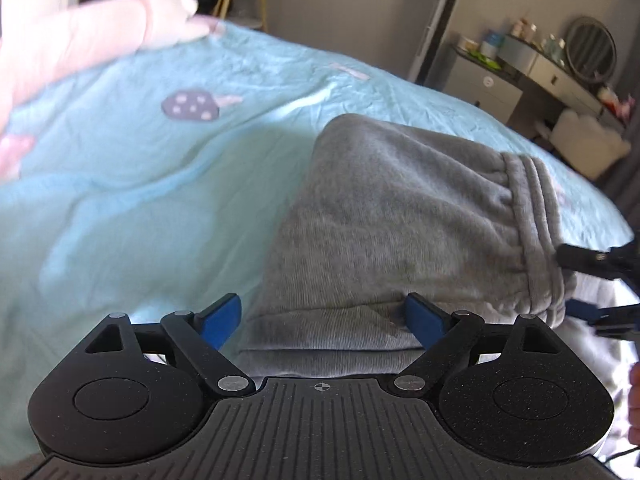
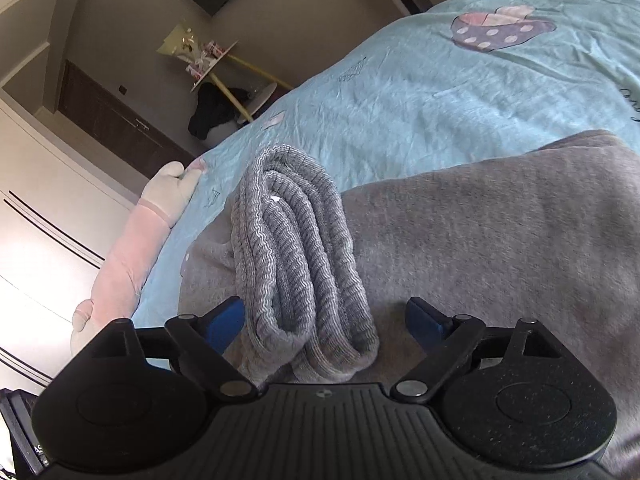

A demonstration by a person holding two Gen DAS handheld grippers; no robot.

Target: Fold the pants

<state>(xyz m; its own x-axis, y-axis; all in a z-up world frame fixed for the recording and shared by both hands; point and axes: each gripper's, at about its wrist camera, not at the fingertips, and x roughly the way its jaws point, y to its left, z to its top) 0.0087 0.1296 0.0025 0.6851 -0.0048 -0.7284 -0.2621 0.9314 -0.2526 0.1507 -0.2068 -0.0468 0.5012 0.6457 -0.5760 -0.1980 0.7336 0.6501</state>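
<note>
Grey fleece pants (image 1: 400, 216) lie folded into a thick stack on a light blue bedspread (image 1: 140, 184). My left gripper (image 1: 324, 316) is open, its blue fingers spread on either side of the stack's near ribbed edge. My right gripper (image 2: 326, 320) is open too, its fingers straddling the bunched ribbed cuffs (image 2: 304, 264) at one end of the pants (image 2: 500, 240). The right gripper's black and blue fingers (image 1: 592, 260) also show in the left wrist view, at the far right by the gathered cuff end.
A pink plush toy (image 1: 80, 40) lies along the bed's far edge; it also shows in the right wrist view (image 2: 136, 248). A dresser with a round mirror (image 1: 592, 48) and a white stool (image 1: 588, 140) stand beyond the bed. A small yellow-legged table (image 2: 224, 76) is by the wall.
</note>
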